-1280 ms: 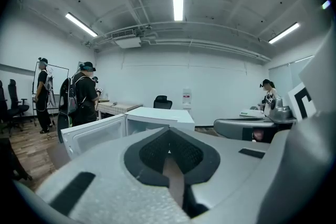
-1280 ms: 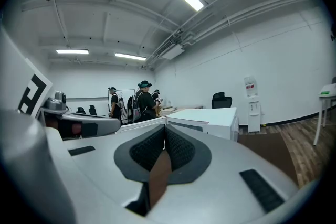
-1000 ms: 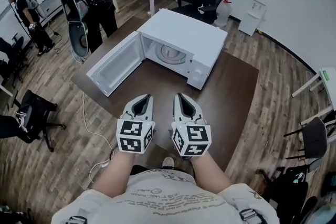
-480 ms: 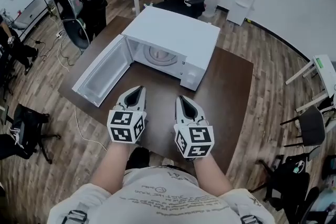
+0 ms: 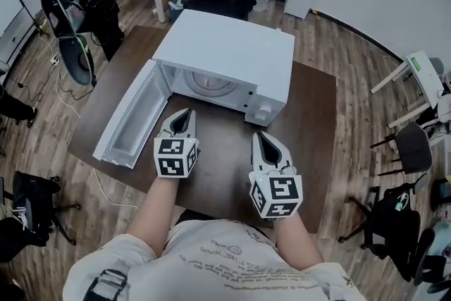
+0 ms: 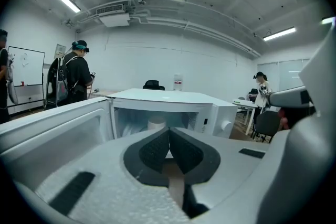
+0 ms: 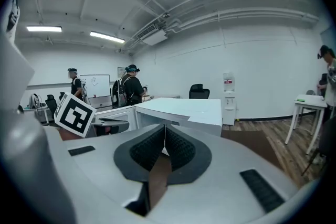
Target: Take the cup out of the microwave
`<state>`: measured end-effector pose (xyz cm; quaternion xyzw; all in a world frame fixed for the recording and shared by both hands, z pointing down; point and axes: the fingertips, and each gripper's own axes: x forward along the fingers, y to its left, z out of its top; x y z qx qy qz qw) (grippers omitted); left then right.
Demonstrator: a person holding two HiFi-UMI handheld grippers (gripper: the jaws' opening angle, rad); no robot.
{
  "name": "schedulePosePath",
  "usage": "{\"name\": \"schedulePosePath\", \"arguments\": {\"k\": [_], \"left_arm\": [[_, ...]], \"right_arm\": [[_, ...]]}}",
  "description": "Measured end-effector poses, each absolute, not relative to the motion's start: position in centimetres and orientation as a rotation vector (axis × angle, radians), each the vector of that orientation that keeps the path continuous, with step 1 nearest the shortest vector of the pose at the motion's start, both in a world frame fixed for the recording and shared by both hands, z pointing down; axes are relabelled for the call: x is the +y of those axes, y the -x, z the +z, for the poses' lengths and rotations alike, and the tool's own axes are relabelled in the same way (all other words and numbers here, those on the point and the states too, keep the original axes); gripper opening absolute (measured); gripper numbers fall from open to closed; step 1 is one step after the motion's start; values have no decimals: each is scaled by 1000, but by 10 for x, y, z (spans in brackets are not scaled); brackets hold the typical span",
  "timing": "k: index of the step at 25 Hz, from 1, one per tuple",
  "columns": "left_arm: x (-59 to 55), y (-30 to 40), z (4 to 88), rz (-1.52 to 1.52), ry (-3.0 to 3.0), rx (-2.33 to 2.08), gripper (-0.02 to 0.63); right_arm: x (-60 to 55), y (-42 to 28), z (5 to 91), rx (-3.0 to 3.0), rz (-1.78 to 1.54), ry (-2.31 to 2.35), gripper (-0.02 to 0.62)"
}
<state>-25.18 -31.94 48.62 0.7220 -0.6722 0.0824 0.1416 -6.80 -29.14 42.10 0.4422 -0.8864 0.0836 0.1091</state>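
Spread the pressed-together left claw (image 5: 184,113) before reaching the cup (image 6: 156,124) in the open microwave (image 5: 225,53); the right claw (image 5: 259,135) is also closed and empty.

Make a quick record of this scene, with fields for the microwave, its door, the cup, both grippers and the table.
microwave: white, on the table
door: swung open, on the left gripper's side
cup: white, inside the microwave
left gripper: jaws together, empty, pointing at the open microwave
right gripper: jaws together, empty, above the table
table: dark brown
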Motion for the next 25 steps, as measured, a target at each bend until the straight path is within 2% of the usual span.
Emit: {"name": "schedulePosePath", "arguments": {"k": [11, 15, 25], "left_arm": [[-401, 266, 547, 320, -2192, -1736, 17], [-430, 266, 566, 384, -2213, -1726, 80], [-481, 275, 610, 395, -2152, -1647, 92]], "right_arm": [[-304, 56, 452, -2440, 310, -1453, 17], [-304, 39, 456, -2377, 325, -1545, 17], [-287, 10, 472, -2219, 362, -1683, 17]]}}
